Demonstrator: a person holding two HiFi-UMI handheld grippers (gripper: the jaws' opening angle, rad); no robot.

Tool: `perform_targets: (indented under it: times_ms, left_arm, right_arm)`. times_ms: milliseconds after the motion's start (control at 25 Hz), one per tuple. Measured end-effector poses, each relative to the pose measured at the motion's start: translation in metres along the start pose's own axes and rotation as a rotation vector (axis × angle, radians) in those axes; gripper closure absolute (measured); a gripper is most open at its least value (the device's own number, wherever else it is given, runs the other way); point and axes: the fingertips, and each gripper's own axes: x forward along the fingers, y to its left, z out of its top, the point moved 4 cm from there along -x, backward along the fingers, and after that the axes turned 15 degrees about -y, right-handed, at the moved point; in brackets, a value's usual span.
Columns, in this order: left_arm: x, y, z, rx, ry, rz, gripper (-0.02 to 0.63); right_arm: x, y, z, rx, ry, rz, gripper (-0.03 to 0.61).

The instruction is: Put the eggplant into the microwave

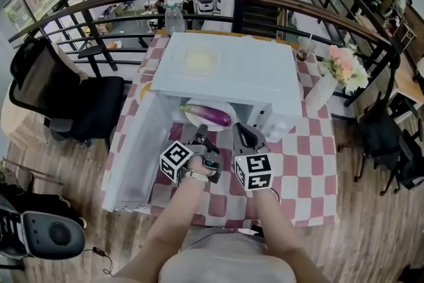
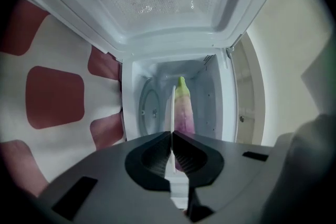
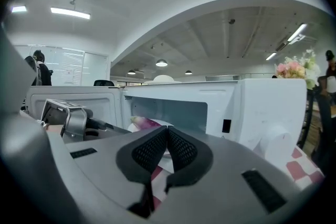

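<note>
A purple eggplant (image 1: 211, 114) with a green stem lies on a white plate (image 1: 192, 118) in the mouth of the white microwave (image 1: 232, 76), whose door (image 1: 132, 156) hangs open to the left. My left gripper (image 1: 199, 136) is shut on the plate's near rim. In the left gripper view the thin plate rim (image 2: 172, 107) runs between the closed jaws of the left gripper (image 2: 172, 136), with the eggplant (image 2: 184, 107) beyond inside the cavity. My right gripper (image 1: 244, 134) hovers beside it, just before the opening, shut and empty. The right gripper (image 3: 167, 131) faces the eggplant (image 3: 144, 123).
The microwave stands on a red-and-white checked tablecloth (image 1: 305, 169). A shallow dish (image 1: 199, 59) rests on its top. A vase of flowers (image 1: 341, 69), a glass (image 1: 305, 48) and a water bottle (image 1: 174, 18) stand around it. A black chair (image 1: 66, 103) is at the left.
</note>
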Motion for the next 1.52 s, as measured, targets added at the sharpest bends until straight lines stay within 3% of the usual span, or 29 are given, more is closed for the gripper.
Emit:
perform_targets:
  times_ms: [240,1040,1280,1520]
  left_arm:
    - [0.020,0.015,0.004,-0.024,0.001,0.014,0.598]
    - [0.045,0.046,0.002,-0.028,0.018,0.089,0.597]
    - [0.053,0.048,0.002,0.027,0.011,0.171,0.593]
    - [0.056,0.051,0.001,0.050,0.031,0.239,0.527]
  right_arm:
    - [0.017,0.002,-0.012,-0.004,0.018,0.026,0.554]
    - [0.020,-0.003,-0.047,0.092,0.071,-0.034,0.554]
    - [0.020,-0.004,-0.051,0.100,0.080,-0.037,0.554]
    - [0.019,-0.005,-0.056,0.113,0.092,-0.037,0.554]
